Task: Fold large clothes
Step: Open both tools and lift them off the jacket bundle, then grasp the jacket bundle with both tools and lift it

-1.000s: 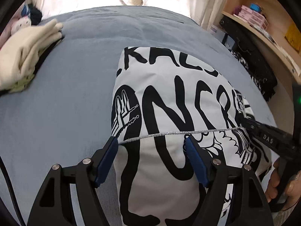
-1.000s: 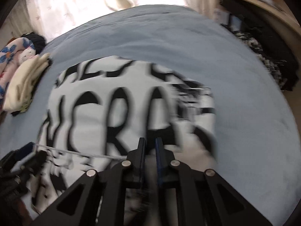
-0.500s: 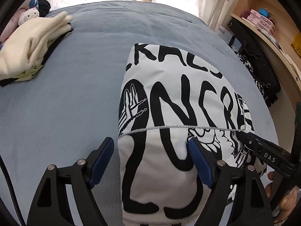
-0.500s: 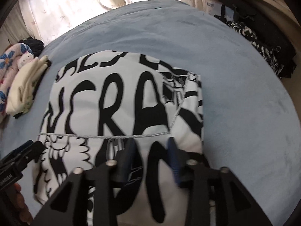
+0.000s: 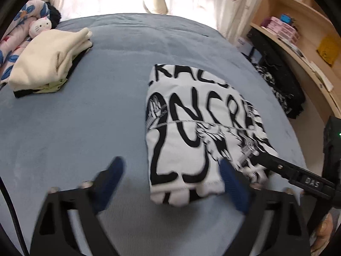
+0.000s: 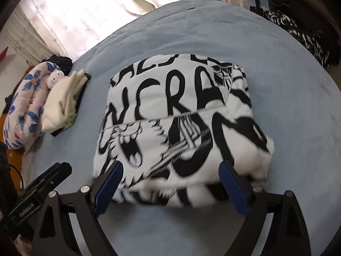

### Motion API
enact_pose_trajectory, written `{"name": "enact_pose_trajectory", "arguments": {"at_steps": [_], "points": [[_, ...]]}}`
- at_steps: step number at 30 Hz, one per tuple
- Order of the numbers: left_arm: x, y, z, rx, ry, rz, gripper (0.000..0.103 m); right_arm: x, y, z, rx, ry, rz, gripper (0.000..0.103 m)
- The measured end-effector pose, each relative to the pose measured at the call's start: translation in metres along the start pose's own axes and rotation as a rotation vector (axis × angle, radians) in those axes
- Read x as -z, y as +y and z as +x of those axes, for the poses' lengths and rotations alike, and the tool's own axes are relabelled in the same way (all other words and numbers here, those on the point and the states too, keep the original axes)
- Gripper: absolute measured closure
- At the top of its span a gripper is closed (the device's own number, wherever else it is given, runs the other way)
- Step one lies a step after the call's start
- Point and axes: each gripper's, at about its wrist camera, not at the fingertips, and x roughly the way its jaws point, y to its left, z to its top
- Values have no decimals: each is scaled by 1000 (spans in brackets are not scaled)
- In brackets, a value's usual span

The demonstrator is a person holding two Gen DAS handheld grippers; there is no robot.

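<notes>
Cloth of the folded printed garment point(image 6: 177, 115) looks soft, probably light; my left tongs point(image 5: 170, 183) and right tongs point(image 6: 170, 183), both just spread and empty, should pinch its near corners.

A soft grey-blue bed cover point(image 5: 85, 117) carries a folded cream cloth pile point(image 5: 49, 61); beside it lie a small white cat plush toy point(image 5: 40, 26) and a flowered pink quilt point(image 6: 23, 104).

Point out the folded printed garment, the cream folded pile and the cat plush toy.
printed garment point(image 6: 177, 115), right wrist view, middle of its top layer.
cream folded pile point(image 5: 46, 57), left wrist view, its top fold.
cat plush toy point(image 5: 40, 27), left wrist view, its face.
</notes>
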Motion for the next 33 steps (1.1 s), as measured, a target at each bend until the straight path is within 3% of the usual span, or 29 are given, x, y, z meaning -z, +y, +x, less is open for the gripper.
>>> {"name": "enact_pose_trajectory", "arguments": {"at_steps": [6, 12, 15, 18, 21, 23, 26, 29, 31, 33], "points": [[2, 1, -32, 63, -20, -17, 1, 5, 5, -30, -3, -28, -21, 11], [-17, 4, -57, 131, -17, -13, 1, -16, 11, -90, -29, -183, -106, 11], [-33, 6, -68, 214, -12, -1, 1, -28, 14, -116, -16, -279, -172, 0], [-48, 5, -67, 312, 22, -1, 1, -42, 14, -127, 43, -336, -229, 0], [-60, 3, -56, 303, 18, 2, 1, -57, 6, -116, 62, -292, -252, 0], [-67, 3, -43, 313, 23, 5, 1, -69, -5, -96, 51, -189, -250, 0], [-74, 4, -7, 351, 107, 12, 1, -79, -26, -67, 88, -92, -204, 0], [-75, 11, 31, 317, 142, 15, 1, -88, -50, -36, 105, -11, -178, 0], [-72, 21, 58, 298, 178, -18, 1, -91, -68, -13, 64, 56, -154, 0], [-65, 37, 89, 344, 242, -98, 1, -91, -89, 13, 0, 122, -103, 0]]}}
